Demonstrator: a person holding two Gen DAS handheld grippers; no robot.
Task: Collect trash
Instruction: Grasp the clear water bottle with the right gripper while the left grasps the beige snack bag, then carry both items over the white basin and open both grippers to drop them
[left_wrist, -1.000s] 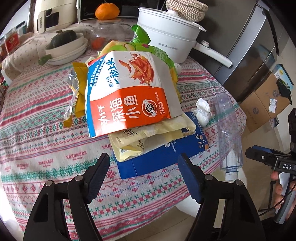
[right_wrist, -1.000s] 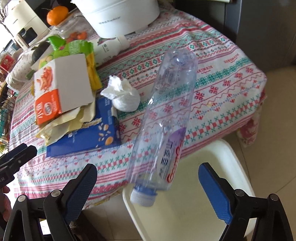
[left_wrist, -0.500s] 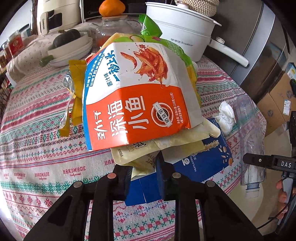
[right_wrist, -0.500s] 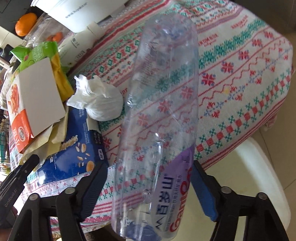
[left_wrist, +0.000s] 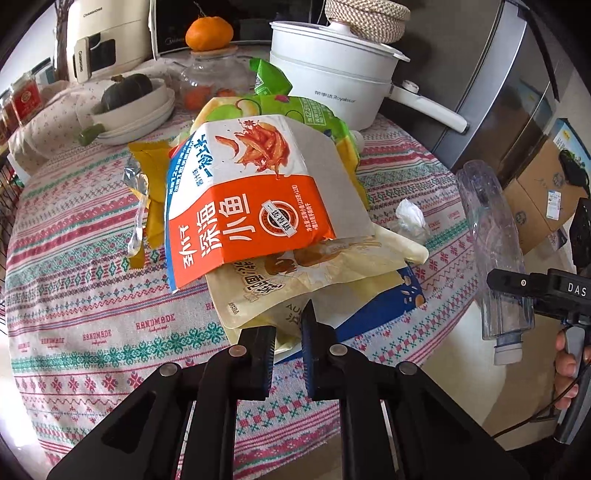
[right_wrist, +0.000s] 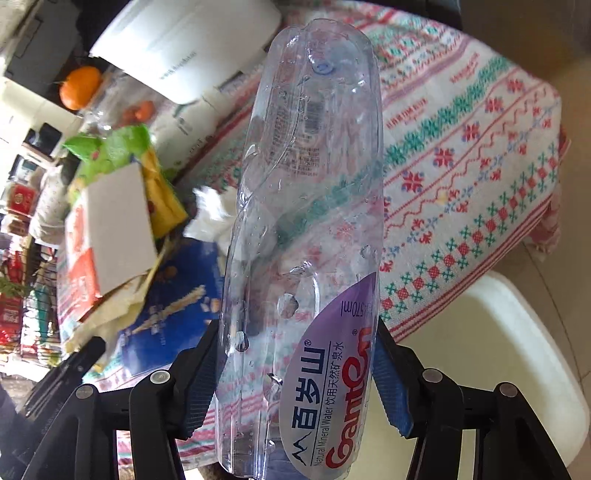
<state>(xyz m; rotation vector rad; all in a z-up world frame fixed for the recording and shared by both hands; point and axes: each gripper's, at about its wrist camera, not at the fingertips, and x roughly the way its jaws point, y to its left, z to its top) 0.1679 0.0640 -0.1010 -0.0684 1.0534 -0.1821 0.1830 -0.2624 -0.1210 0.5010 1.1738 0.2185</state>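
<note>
Wrappers stacked at the near table edge sit in the closing left hand-held gripper, pinched only at a cream pouch's corner, so the orange box could slide off, while the right hand-held gripper, closing on the bottle, might let it slip.

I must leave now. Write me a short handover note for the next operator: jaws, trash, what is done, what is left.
Left gripper: jaws closing on the pale pouch at the bottom of the wrapper pile.
Right gripper: jaws closing around the clear bottle, pads against its sides.
On the tablecloth: orange fish bag, blue box, crumpled tissue.
Done: both grips nearly taken.
Left: carry everything to a bin; none is visible.
</note>
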